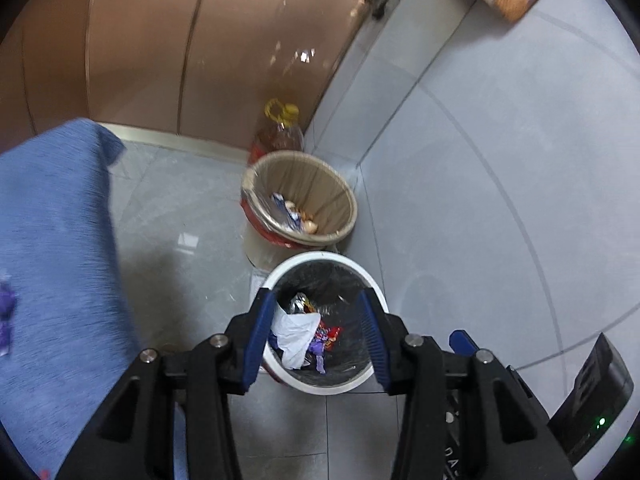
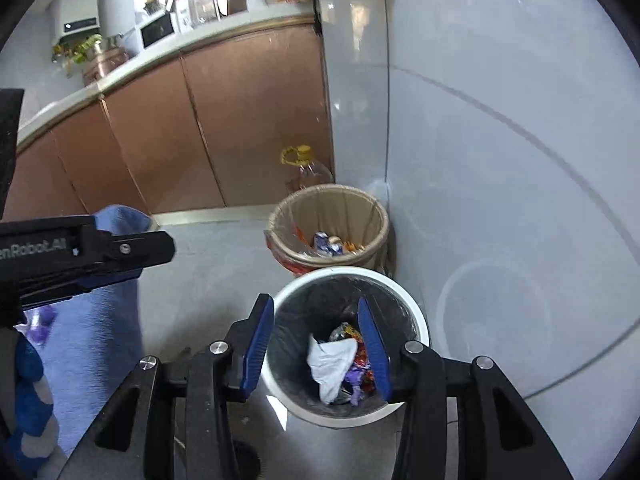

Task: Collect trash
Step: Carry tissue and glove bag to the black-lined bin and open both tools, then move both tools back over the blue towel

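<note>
Both grippers sit nearest the lens: we see the left gripper [image 1: 316, 340] and the right gripper [image 2: 320, 344] each with jaws parted about halfway and nothing between the blue ribbed pads, poised above the white bin [image 1: 372, 280]. We read this as the drop step just finished; the trash now lies inside that bin. Next move, in our judgement, calls for turning away toward the blue cloth [image 1: 56, 240], where a small purple wrapper [image 1: 6, 320] lies at the far left edge, and closing on thin, crinkly film without snagging the fabric. By size: copper-coloured cabinet fronts [image 2: 160, 136], glossy and flat, with pale metal trim; grey polished floor tiles [image 1: 180, 208]; the blue cloth, soft and woven; the tan bin [image 1: 340, 196], round, with a clear liner and a few scraps; the white bin, round, smooth-rimmed, lined in black film; an oil bottle [image 1: 280, 136] with yellow handle; a crumpled white tissue [image 2: 332, 364]; shiny sweet wrappers [image 2: 360, 376].
</note>
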